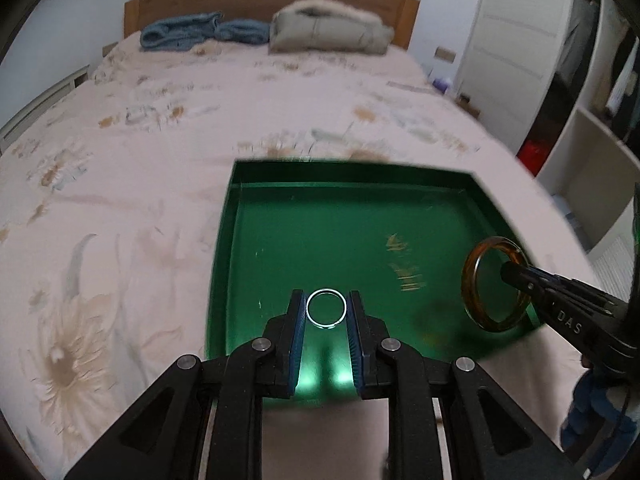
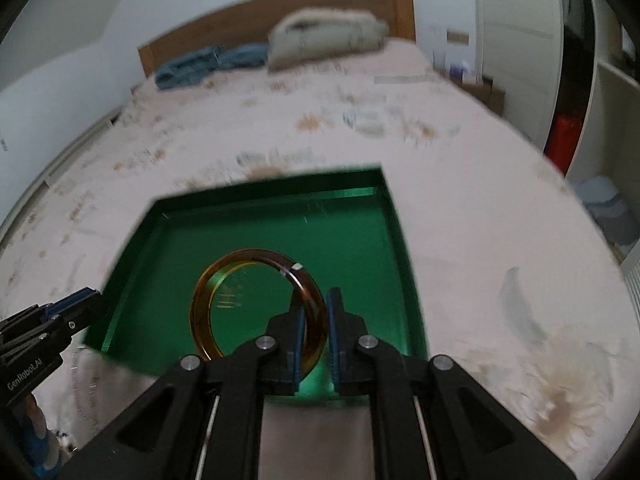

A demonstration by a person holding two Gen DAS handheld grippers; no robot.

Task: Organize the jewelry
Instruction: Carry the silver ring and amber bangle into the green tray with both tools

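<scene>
My left gripper (image 1: 326,308) pinches a silver ring (image 1: 326,308); my right gripper (image 2: 316,312) pinches an amber bangle (image 2: 256,304) above the green tray (image 2: 352,216).

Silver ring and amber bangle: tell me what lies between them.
Left wrist view: only bare green tray floor separates the silver ring from the amber bangle.

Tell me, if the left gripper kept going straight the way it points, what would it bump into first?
Probably the floor of the green tray, since the left gripper aims forward and down over it with the silver ring between its fingers. Beyond that lies the tray's far wall. Depth is hard to judge.
</scene>
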